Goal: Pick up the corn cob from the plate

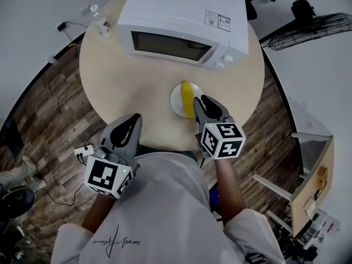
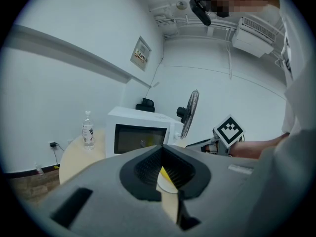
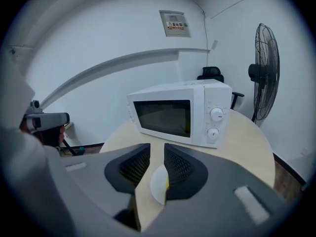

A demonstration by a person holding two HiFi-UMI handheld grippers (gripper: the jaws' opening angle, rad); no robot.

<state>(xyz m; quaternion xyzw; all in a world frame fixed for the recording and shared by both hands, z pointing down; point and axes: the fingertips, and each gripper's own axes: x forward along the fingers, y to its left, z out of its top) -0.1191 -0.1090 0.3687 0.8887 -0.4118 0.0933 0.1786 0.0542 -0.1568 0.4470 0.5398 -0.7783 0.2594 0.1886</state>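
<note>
A yellow corn cob [image 1: 187, 94] lies on a small white plate [image 1: 176, 100] on the round table, just in front of the microwave. My right gripper [image 1: 202, 101] hovers at the plate's right rim, close beside the cob, pointing down at it. In the right gripper view its jaws [image 3: 157, 154] stand a little apart with nothing between them; the plate [image 3: 157, 185] and a sliver of cob show through the gap. My left gripper [image 1: 135, 117] is held back at the table's near edge, tips together and empty [image 2: 162, 149]; the cob [image 2: 163, 172] shows behind them.
A white microwave [image 1: 181, 23] with its door shut stands at the back of the light wooden table [image 1: 126, 87]. A water bottle [image 1: 100, 22] stands at the table's far left. A floor fan [image 1: 308, 29] and a shelf unit [image 1: 311, 175] stand to the right, off the table.
</note>
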